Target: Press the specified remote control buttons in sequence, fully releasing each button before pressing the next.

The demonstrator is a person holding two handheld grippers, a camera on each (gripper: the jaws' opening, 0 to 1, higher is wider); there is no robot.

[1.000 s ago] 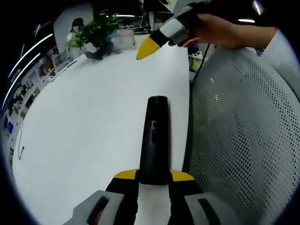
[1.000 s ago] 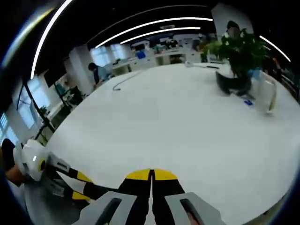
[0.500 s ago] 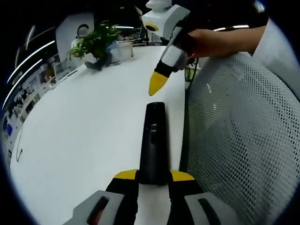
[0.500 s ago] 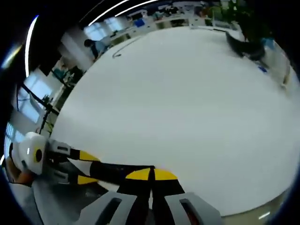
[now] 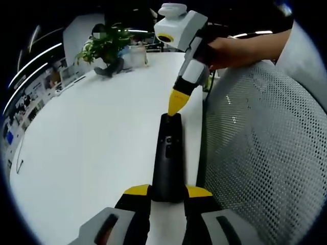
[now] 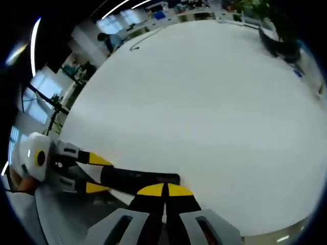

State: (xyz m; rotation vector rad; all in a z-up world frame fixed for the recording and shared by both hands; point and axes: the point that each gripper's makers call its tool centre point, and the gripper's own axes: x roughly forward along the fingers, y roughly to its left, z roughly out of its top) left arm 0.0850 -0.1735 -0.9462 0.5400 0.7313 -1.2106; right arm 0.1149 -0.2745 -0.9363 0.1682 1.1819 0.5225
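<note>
The left hand-held gripper [image 5: 167,193] is grasping the black remote control [image 5: 167,155] over the white counter [image 5: 92,132]; the clenched right hand-held gripper [image 5: 175,106] is touching its far end.

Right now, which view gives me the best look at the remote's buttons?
The left gripper view: the remote runs lengthwise, top face up, with the right gripper at its far end. The right gripper view shows it side-on, buttons not visible.

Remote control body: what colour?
Black, clearest in the left gripper view, where the remote control sits in the left gripper.
</note>
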